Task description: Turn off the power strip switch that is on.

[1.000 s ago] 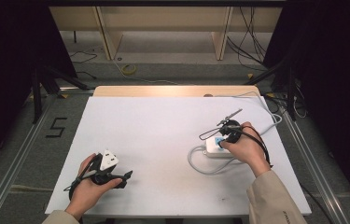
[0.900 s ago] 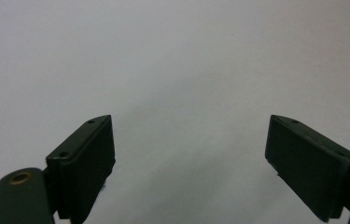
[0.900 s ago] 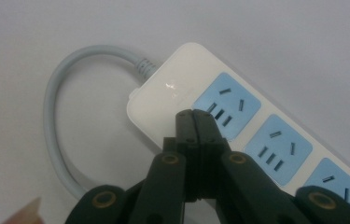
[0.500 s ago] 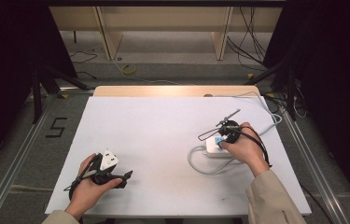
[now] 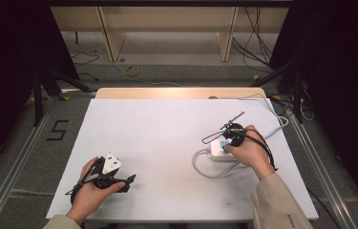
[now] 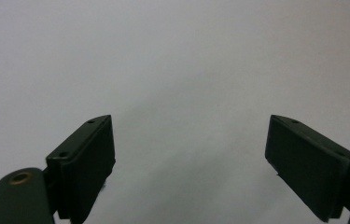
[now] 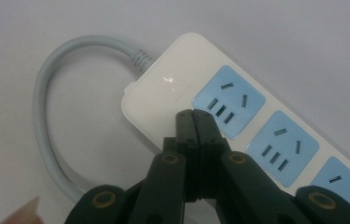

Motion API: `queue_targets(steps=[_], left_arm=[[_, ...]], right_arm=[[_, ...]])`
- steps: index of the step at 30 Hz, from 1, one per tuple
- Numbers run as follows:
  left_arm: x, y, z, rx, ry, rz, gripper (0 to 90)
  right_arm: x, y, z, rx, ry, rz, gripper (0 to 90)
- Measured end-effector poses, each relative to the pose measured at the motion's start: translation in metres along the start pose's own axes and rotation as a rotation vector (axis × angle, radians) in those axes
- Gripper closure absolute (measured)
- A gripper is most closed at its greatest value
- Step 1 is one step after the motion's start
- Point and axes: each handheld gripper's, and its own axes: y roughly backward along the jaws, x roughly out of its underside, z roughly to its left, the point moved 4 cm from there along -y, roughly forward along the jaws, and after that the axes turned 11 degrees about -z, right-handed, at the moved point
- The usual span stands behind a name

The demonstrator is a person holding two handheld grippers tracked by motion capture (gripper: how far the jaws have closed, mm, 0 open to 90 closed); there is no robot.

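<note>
Here the right gripper has its jaws clenched tight together with nothing between them, the tips poised at the near edge of the white power strip, just beside its first blue socket. In the high view that strip lies at the right centre of the frame on the white table, its grey cable looped to its left. No plug sits in any socket that shows, and whether the tips press on the strip or hover over it I cannot tell. The left gripper, at the lower left, rests with its jaws released and wide apart over bare table. Judging by this, the work on the strip looks barely begun, with whatever pressing or pushing is meant yet to be finished
</note>
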Motion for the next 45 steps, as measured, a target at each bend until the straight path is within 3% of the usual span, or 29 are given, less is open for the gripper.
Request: queue_targets(steps=[20,45], left_arm=[[-0.0002,0.0,-0.0002,-0.001,-0.003,0.001,15.6],[-0.0005,0.0002,0.0003,-0.004,-0.005,-0.001,15.6]], right_arm=[[0.0018,-0.0041,0.0009,-0.01,-0.005,0.036,90.0],[0.0004,-0.0081,-0.001,0.008,0.004,0.03,90.0]])
